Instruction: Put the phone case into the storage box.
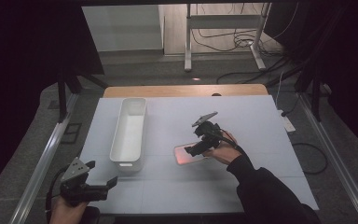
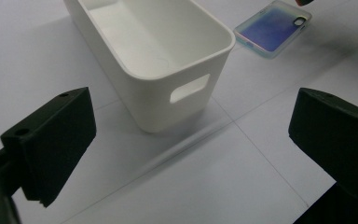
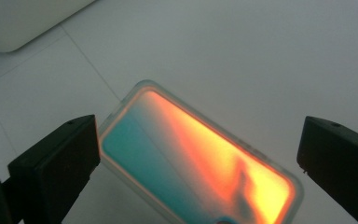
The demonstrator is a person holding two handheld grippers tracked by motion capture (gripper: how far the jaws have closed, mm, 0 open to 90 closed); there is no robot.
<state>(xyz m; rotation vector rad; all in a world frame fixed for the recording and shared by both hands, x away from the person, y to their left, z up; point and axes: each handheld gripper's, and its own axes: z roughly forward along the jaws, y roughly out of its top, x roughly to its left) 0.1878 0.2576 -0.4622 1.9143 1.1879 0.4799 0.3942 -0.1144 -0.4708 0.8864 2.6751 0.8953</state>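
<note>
Phone case (image 3: 196,163) is cut off at the bottom edge of the right gripper view; its near end is hidden in the high view by the right gripper (image 1: 199,148). Case lies flat on the table (image 1: 261,140) between the spread jaws, long axis running diagonally across them. Left gripper (image 1: 103,184) is held apart too, bin (image 2: 168,60) just ahead.

No readable text, labels, brand marks, numbers or signs appear on any object in these views.

Phone case (image 1: 189,154) lies right of bin (image 1: 129,133).
</note>
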